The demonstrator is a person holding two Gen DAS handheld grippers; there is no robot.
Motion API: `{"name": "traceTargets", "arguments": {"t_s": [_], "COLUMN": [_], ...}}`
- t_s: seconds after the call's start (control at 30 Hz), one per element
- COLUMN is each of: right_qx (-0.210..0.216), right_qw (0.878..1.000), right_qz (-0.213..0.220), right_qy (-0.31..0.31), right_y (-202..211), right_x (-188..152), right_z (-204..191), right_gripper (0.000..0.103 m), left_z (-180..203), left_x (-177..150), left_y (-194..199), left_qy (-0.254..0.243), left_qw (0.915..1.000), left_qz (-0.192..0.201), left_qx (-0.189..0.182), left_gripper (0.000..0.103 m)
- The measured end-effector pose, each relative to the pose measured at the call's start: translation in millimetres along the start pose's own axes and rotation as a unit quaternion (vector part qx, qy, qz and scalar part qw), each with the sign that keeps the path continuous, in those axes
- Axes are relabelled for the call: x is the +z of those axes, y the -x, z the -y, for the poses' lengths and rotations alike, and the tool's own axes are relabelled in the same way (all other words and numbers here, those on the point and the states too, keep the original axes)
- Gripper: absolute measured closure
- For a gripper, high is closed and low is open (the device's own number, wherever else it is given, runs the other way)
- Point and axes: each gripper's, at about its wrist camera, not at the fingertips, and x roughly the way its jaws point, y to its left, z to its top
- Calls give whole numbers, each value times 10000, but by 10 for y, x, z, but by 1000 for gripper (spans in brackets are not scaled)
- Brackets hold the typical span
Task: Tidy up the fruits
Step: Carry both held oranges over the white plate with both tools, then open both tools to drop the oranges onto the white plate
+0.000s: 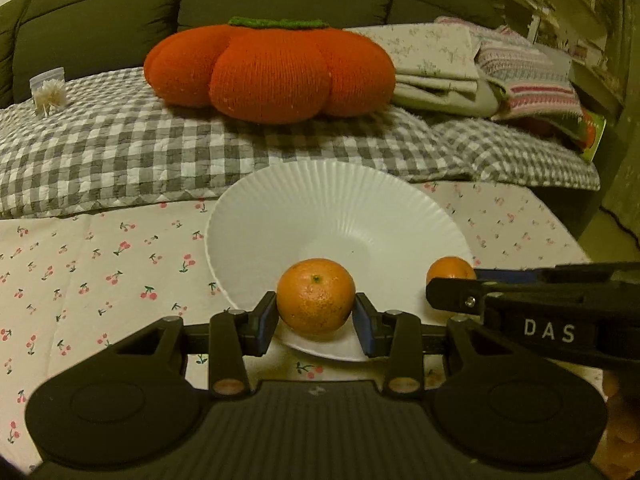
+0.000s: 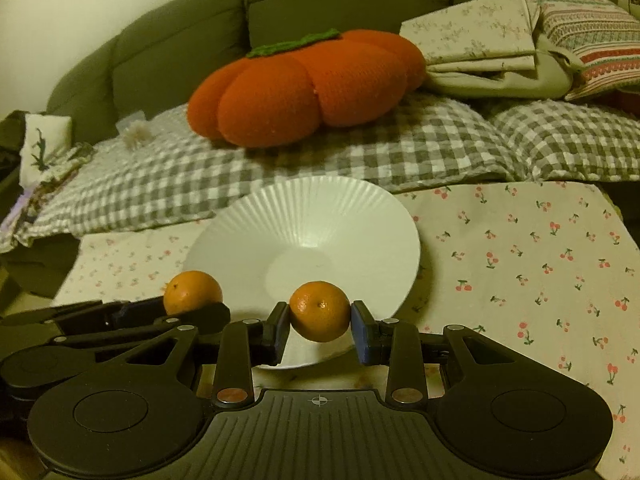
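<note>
Side by side, two small round orange mandarins were held over the near rim of a white ribbed ceramic plate (image 1: 332, 208) set on a bench covered with a cream cloth printed with red cherries (image 1: 100, 264). One mandarin (image 1: 316, 296) was pinched between the blue-padded fingers (image 1: 267, 322) of the left gripper (image 1: 316, 320), its green stem end turned toward the camera. The other mandarin (image 2: 320, 306) was clamped the same way between the fingers (image 2: 362, 336) of the right gripper (image 2: 320, 330), which entered the left wrist view from the right, marked "DAS". Neither fruit was seen touching the plate. Behind the plate, a large knitted orange pumpkin-shaped cushion (image 1: 268, 70) with a green top was seen resting on a grey-and-white checked quilt (image 1: 120, 148), beside folded floral and striped linens (image 1: 480, 68), against a dark green sofa back (image 1: 120, 8).
</note>
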Motion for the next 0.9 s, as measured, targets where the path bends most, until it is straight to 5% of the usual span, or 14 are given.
{"name": "traceTargets", "arguments": {"t_s": [0.57, 0.73, 0.9], "right_qx": [-149, -273, -295], "right_qw": [9998, 9996, 9993], "right_qz": [-5, 82, 51], "right_qy": [144, 64, -202], "right_y": [-140, -70, 13], "right_x": [-11, -3, -4], "right_z": [-19, 2, 43], "right_gripper": [67, 49, 44], "left_z": [-28, -98, -178], "left_x": [10, 22, 38], "left_y": [-13, 90, 221], "left_qy": [-1, 67, 186], "left_qw": [10000, 9993, 9993], "left_qz": [43, 182, 276], "left_qx": [73, 322, 168], "left_gripper": [62, 29, 27]}}
